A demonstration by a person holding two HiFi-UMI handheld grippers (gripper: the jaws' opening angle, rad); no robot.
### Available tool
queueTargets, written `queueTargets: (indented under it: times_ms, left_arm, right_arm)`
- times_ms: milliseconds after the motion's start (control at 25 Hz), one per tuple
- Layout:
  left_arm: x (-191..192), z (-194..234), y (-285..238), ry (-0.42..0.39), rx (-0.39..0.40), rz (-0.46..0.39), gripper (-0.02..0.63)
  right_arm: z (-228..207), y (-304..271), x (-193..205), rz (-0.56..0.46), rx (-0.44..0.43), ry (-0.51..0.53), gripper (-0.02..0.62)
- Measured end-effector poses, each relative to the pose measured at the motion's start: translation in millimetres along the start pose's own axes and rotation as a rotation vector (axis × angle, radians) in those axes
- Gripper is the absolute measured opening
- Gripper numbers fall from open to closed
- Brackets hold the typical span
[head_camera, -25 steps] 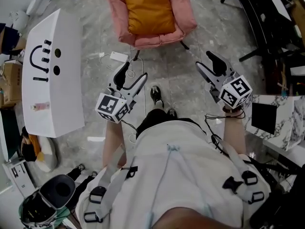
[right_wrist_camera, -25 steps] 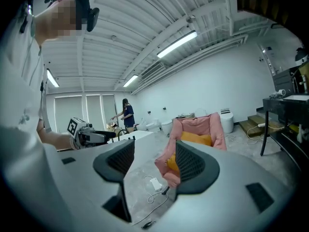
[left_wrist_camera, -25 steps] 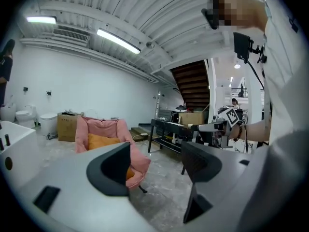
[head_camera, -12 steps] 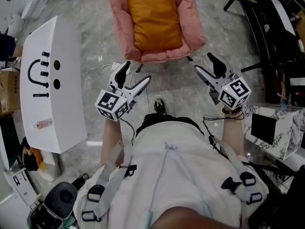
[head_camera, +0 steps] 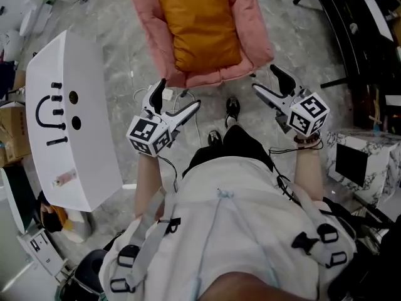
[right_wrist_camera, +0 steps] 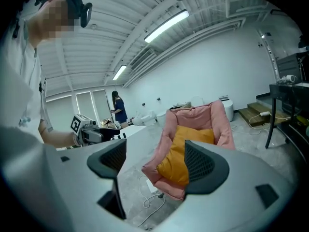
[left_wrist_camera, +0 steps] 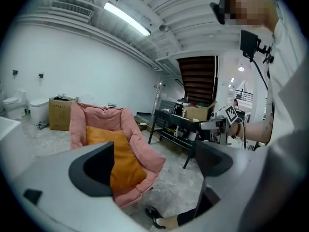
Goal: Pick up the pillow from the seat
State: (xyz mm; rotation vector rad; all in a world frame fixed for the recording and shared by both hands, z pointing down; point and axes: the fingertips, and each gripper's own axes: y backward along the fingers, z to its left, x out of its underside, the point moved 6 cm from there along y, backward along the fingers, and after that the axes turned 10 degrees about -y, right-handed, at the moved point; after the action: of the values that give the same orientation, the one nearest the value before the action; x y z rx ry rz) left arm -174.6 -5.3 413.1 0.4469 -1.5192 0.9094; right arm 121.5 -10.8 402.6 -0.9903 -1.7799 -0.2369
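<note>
Lying at top centre of the head view, the orange pillow fills the pink seat. The left gripper and right gripper (both empty) hang just below it in the frame, jaws wide apart, having just been opening.

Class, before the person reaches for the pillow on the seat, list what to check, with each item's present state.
1. Pillow lying free on seat: ok.
2. Left gripper jaws apart, just been opening, nothing between them: ok.
3. Right gripper jaws apart, just been opening, nothing between them: ok.
4. Grippers reach the pillow: not ok, both short of it.
5. Cable by the seat clear of the feet: cannot tell.
</note>
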Motion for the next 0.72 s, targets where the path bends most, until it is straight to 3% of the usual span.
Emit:
queueTargets:
  times_ms: [160, 360, 600, 720]
  left_arm:
    - [3, 31, -40, 0.05, -0.013, 0.029, 0.514]
    - [7, 82, -104, 0.054, -0.066, 0.171, 0.531]
    - [35, 164, -177, 0.345, -0.092, 0.221, 0.54]
    - [70, 205, -201, 0.423, -0.128, 0.286, 0.548]
  right_arm:
    - [-49, -35, -9, 0.024, -0.013, -0.045, 0.359]
    - [-135, -98, -30, 0.047, -0.065, -0.239, 0.367]
    - [-229, -178, -40, 0.217, -0.014, -0.225, 0.377]
    - [-266, -227, -28, 0.276, -0.041, -0.259, 0.38]
